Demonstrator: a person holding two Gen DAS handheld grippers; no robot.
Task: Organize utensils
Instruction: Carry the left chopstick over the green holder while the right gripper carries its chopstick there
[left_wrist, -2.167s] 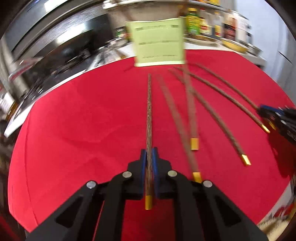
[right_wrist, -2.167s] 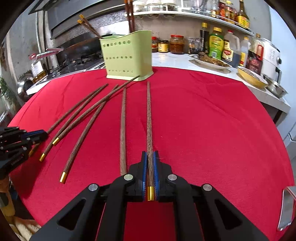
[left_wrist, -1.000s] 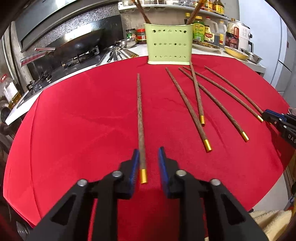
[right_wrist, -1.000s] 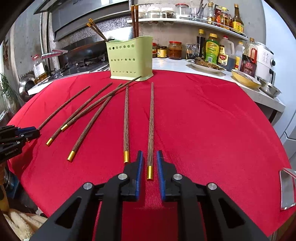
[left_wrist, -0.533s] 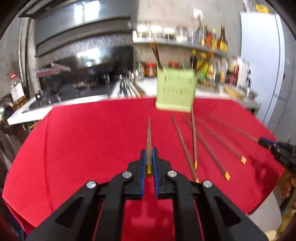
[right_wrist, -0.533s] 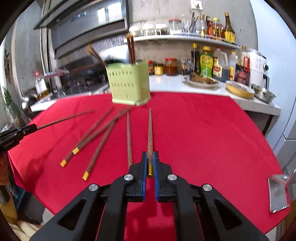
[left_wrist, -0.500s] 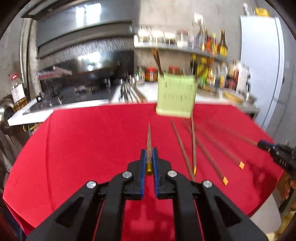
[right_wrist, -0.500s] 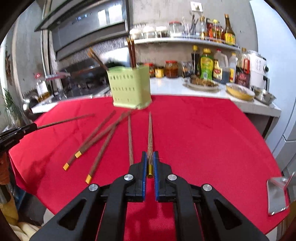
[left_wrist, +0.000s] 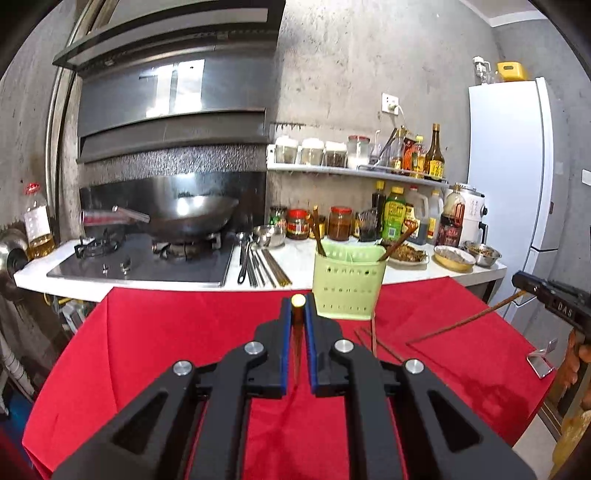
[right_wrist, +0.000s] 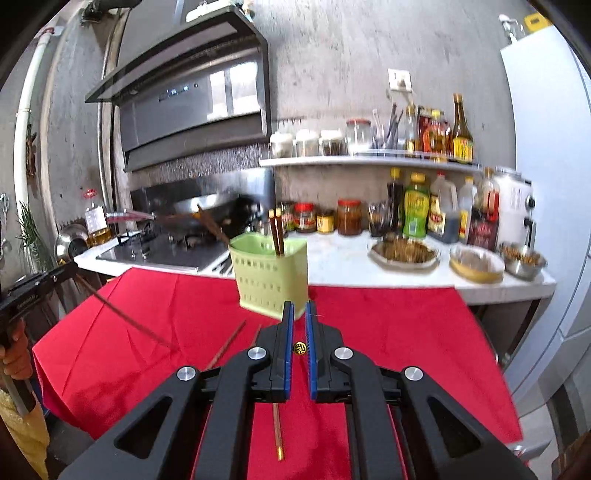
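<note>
A: Chopsticks: one clamped in the left gripper (left_wrist: 297, 325), one in the right gripper (right_wrist: 299, 332), both clear of the red cloth (left_wrist: 166, 332).

B: Tip each point-down over the green holder (left_wrist: 347, 284); release inside the rim.

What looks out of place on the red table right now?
Loose chopsticks lie scattered on the red cloth in front of the green holder, pointing different ways, while only a few stand inside it.
</note>
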